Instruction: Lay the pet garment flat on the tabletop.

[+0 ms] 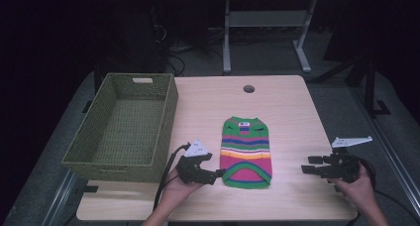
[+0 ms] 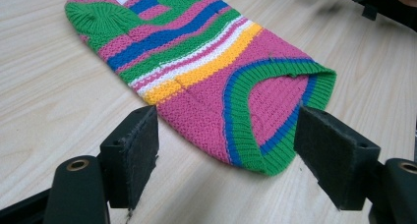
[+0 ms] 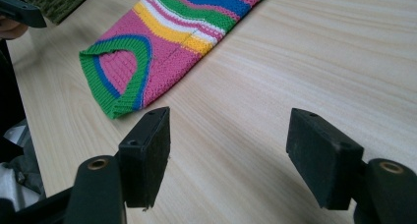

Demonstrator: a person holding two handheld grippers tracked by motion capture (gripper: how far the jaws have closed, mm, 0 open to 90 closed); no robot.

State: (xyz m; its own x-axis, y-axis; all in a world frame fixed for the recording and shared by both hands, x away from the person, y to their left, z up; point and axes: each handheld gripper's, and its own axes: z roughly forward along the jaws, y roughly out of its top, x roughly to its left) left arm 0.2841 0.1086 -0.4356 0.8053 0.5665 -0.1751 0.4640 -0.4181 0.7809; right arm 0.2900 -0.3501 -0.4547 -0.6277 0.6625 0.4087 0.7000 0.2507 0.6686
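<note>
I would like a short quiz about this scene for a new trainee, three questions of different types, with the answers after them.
1. True or false: the striped sweater lies inside the green basket.
2. Which gripper is closer to the sweater's hem? A) left gripper B) right gripper
3. Fill in: the jaws of both grippers stand ____.

Key:
1. False. It lies flat on the table, to the right of the basket.
2. A. Its jaws are spread around the near corner of the hem, not closed on it; the right gripper is over bare wood.
3. Open.
</note>
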